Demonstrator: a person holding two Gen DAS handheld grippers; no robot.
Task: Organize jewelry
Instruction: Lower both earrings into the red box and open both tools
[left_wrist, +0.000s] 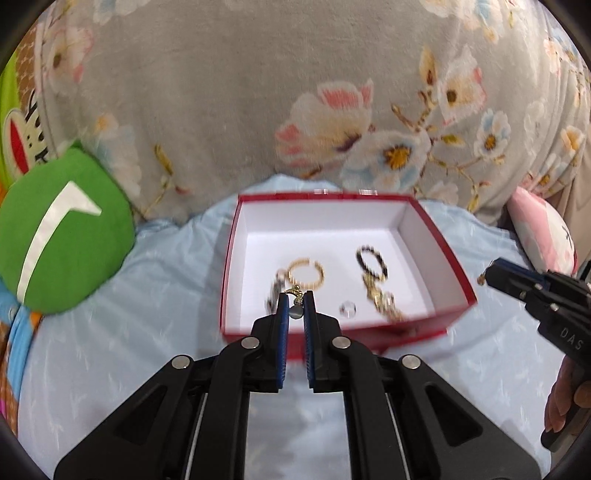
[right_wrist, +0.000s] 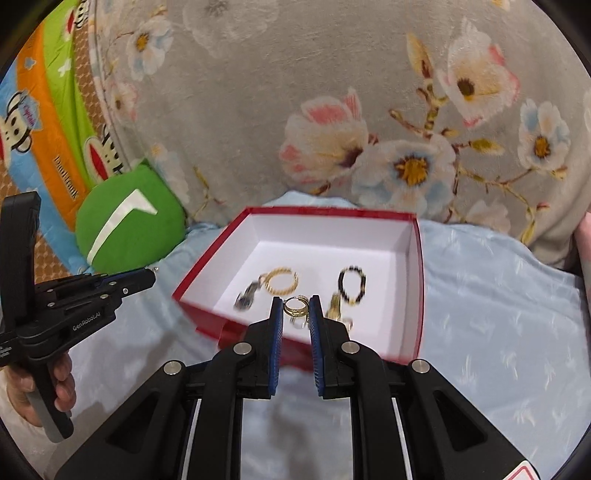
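Pale blue cloth (left_wrist: 110, 350) covers the surface, w/ a grey floral blanket (left_wrist: 221, 110) behind and a green cushion (left_wrist: 62, 236) off to one side.

Left gripper (left_wrist: 296, 301) jaws nearly closed, pinching a small gold pendant earring (left_wrist: 294, 300) right at the tips, over the near wall of the red box (left_wrist: 436, 236). Right gripper (right_wrist: 296, 305) likewise almost shut, nipping a gold ring (right_wrist: 295, 307) between its tips, above the box's near edge.

Step in hand looks like dropping both pieces in. Best carry each fwd past the red wall first, lower close to the white floor, then part the jaws gently (tiny pieces bounce), aiming for bare floor beyond the tips.

Count inside, ahead of the jaws: 1 gold hoop (left_wrist: 306, 276), 1 dark beaded ring (left_wrist: 371, 263), 1 gold chain piece (left_wrist: 380, 301), 1 dark charm (right_wrist: 246, 295), 1 small clear bit (left_wrist: 348, 308). Held: 2. Boxes: 1.
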